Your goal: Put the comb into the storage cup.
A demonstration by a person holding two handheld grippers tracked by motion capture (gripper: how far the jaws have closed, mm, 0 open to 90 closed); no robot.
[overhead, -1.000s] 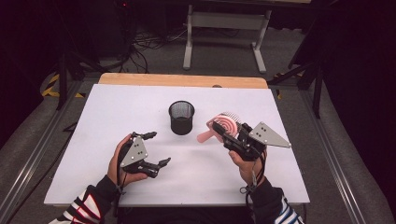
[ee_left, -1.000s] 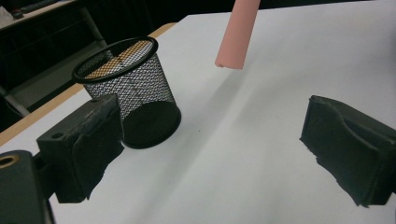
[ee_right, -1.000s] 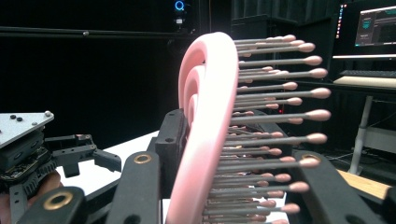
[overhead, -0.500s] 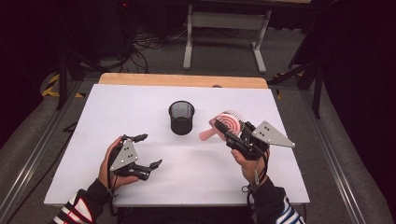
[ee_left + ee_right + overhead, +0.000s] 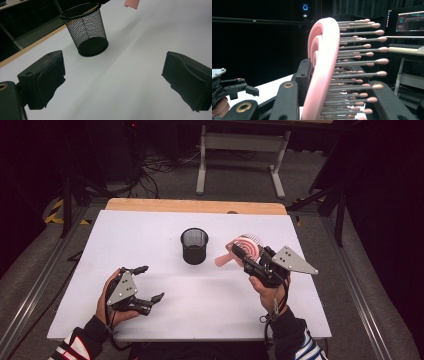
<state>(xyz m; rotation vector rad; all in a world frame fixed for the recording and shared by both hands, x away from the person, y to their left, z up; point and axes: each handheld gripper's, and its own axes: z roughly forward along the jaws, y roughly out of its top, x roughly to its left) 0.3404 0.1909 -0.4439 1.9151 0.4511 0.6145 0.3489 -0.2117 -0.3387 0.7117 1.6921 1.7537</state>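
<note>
White rectangular desk (image 5: pixel 150 230) with a wooden strip along its far edge; wide bare surface between the near edge and centre. Black wire-mesh cylindrical cup (image 5: pixel 194 246), upright at the desk's centre, well apart from both grippers. Pink plastic hairbrush with grey, pink-tipped bristles (image 5: pixel 244 249), lifted toward the right edge, clamped in the right gripper (image 5: pixel 246 261), handle pointing at the cup. Left gripper (image 5: pixel 147 282), near the left near corner, jaws spread wide, holding nothing.
</note>
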